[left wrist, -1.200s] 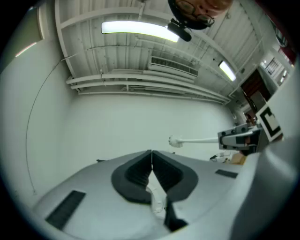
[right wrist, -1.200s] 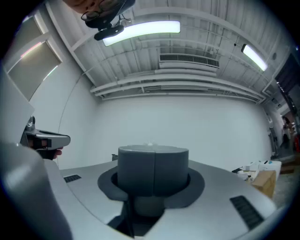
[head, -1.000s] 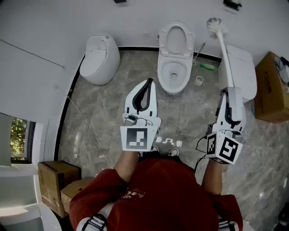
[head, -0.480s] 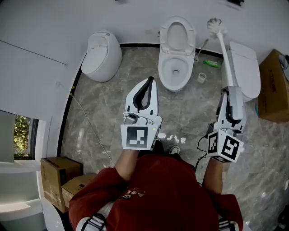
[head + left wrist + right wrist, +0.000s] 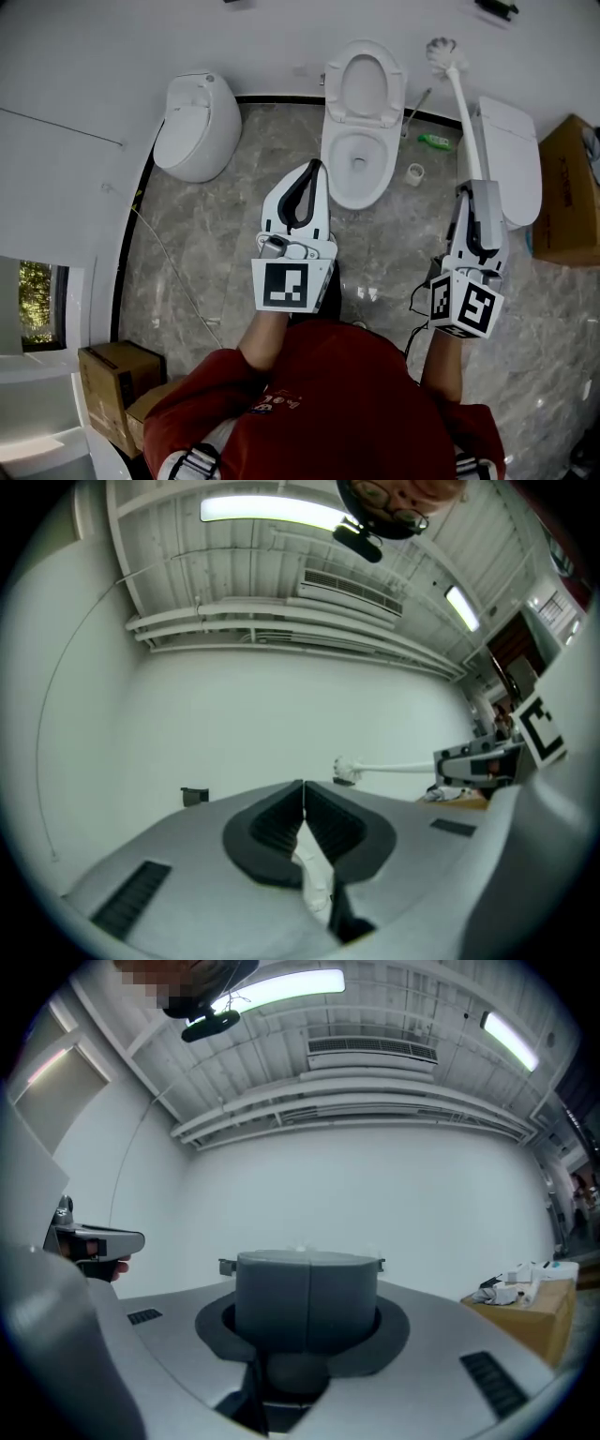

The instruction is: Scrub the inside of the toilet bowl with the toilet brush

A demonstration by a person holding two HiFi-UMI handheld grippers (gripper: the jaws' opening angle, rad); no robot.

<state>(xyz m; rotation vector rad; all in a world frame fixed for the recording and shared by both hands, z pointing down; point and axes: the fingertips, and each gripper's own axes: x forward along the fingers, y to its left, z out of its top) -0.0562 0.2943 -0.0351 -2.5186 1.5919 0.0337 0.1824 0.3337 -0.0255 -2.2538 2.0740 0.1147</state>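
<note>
The white toilet [image 5: 360,141] stands against the far wall with its seat down and lid up, bowl open. My left gripper [image 5: 312,169] hovers just short of the bowl's front left, shut with nothing in it; its jaws [image 5: 302,794] meet at the tips. My right gripper [image 5: 475,189] is to the right of the toilet, shut on the white toilet brush handle [image 5: 466,122]. The brush points up and away, and its bristle head [image 5: 441,52] is by the wall, right of the raised lid. From the left gripper view the brush head [image 5: 346,771] shows against the wall.
A closed white toilet [image 5: 190,127] stands at the left, and another white fixture [image 5: 512,159] at the right. A green bottle [image 5: 433,141] and a small white cup [image 5: 413,172] lie on the floor between. Cardboard boxes sit at right [image 5: 568,192] and lower left [image 5: 114,392].
The view has slid forward: the open toilet now lies closer to my left gripper and the shoes have dropped out of sight. Both grippers keep their pose, brush still raised.
</note>
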